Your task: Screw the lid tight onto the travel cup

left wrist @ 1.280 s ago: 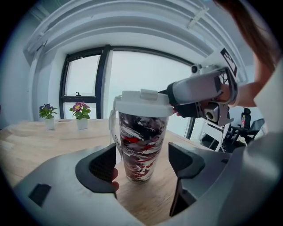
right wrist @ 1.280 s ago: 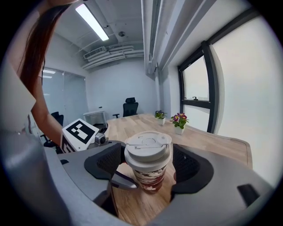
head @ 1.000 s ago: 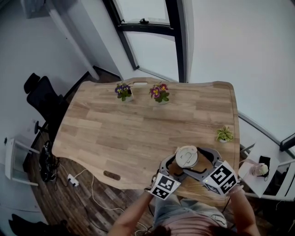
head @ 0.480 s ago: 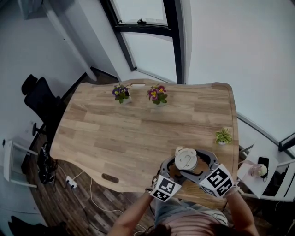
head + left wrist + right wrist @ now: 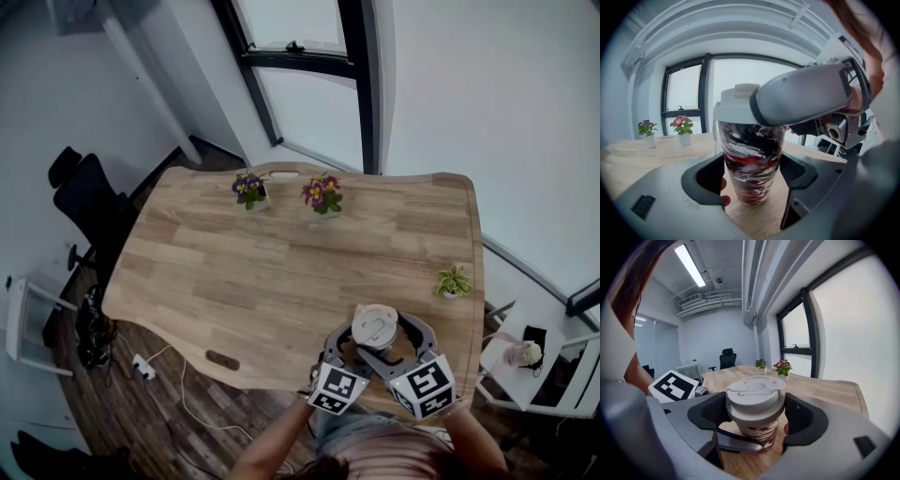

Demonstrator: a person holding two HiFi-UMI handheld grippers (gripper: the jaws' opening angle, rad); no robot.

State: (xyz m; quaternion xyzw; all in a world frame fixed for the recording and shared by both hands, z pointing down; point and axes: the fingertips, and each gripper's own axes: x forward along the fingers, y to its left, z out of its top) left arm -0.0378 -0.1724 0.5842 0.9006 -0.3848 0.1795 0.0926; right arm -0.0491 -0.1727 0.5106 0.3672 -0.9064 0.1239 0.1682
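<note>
The travel cup stands upright near the table's front edge, its white lid on top. In the left gripper view its red, black and white swirled body sits between the pads of my left gripper, which is shut on it low down. My right gripper is shut on the white lid, its pads pressed to the rim on both sides. In the head view both grippers cross around the cup just in front of me.
The wooden table carries two flower pots at the far edge and a small green plant at the right. A black chair stands left; a small white side table stands right.
The right gripper's marker cube has swung nearer to me and leftward around the cup. The cup has stayed on its spot with the left gripper around it.
</note>
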